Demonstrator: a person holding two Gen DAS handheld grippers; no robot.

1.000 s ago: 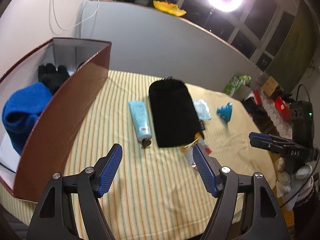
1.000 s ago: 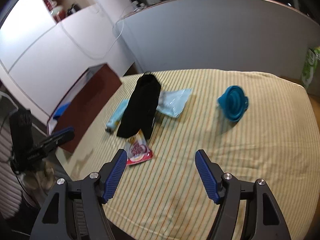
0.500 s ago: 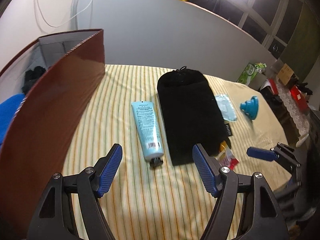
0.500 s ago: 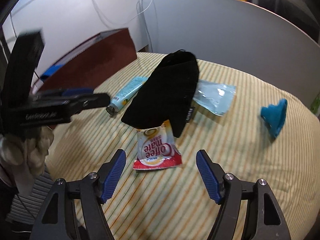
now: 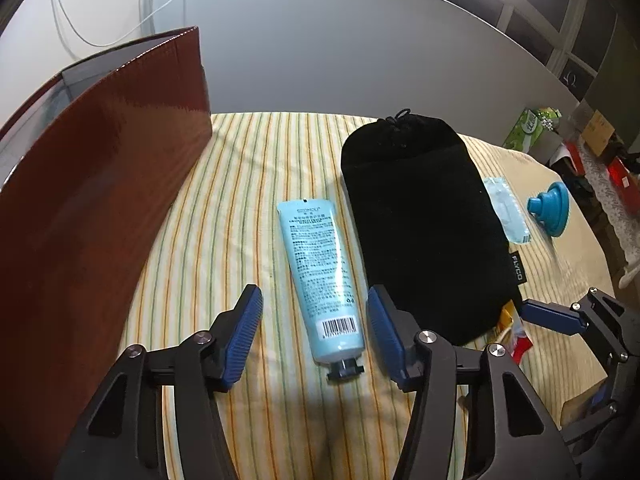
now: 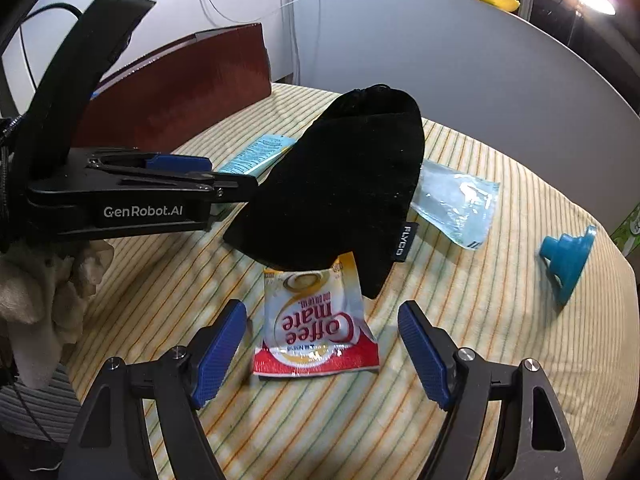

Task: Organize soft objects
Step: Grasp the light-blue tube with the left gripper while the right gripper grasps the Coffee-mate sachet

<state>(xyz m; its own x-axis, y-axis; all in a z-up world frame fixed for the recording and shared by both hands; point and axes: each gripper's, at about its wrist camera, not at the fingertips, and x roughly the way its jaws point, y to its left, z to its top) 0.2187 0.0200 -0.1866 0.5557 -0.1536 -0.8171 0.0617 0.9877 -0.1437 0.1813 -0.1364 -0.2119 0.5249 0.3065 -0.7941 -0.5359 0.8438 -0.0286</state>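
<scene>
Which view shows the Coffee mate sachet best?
The right wrist view: the Coffee mate sachet lies nearly whole between that claw's open fingers, label readable, its top edge under the black pouch. The left wrist view shows only a red-and-yellow corner beside the pouch.

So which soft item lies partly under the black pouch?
The Coffee mate sachet: its top edge is tucked under the black pouch; the blue tube lies beside it.

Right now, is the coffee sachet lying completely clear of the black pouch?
No, the coffee sachet's top edge is tucked under the black pouch's lower edge.
</scene>
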